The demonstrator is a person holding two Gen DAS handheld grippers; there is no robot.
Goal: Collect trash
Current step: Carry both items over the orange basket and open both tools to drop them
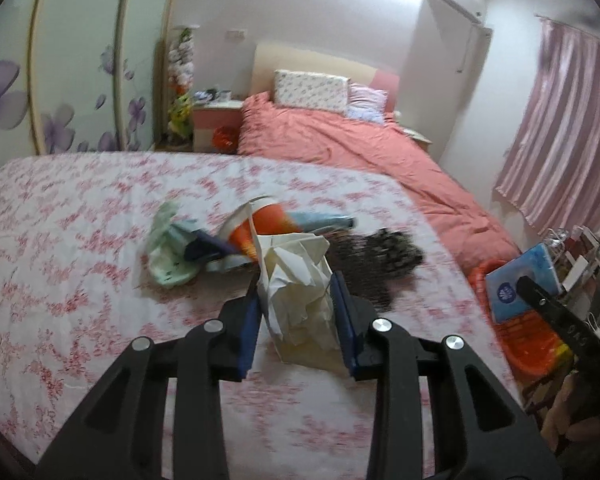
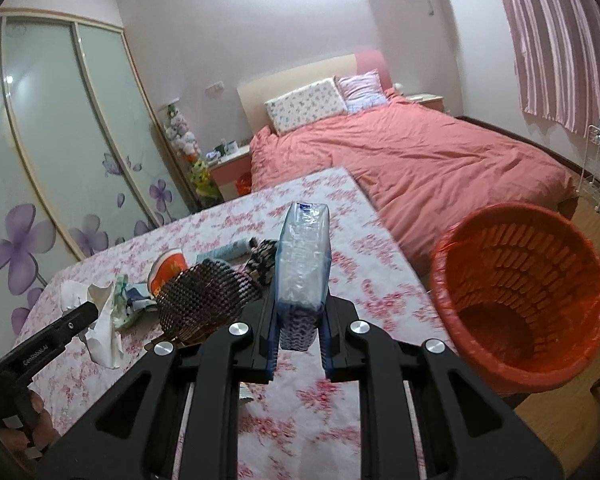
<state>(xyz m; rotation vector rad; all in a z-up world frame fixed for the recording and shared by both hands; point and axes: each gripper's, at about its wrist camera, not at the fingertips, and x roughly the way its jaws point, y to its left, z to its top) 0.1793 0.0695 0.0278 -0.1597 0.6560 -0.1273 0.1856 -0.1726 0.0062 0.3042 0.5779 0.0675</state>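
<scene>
I am pinching crumpled white paper (image 1: 300, 296) at lower centre in my left gripper (image 1: 300, 316), and a blue tissue pack (image 2: 304, 272) in my right gripper (image 2: 300, 332). Orange wastebasket (image 2: 520, 300) sits right; the loosely bunched paper could slip free.

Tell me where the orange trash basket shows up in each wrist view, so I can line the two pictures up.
Left wrist view: orange trash basket at the right edge, low, partly hidden behind the blue packet and the right gripper's arm.
Right wrist view: orange trash basket at right, mouth toward the camera, beside the table.
Shared landmark: floral tablecloth.
</scene>
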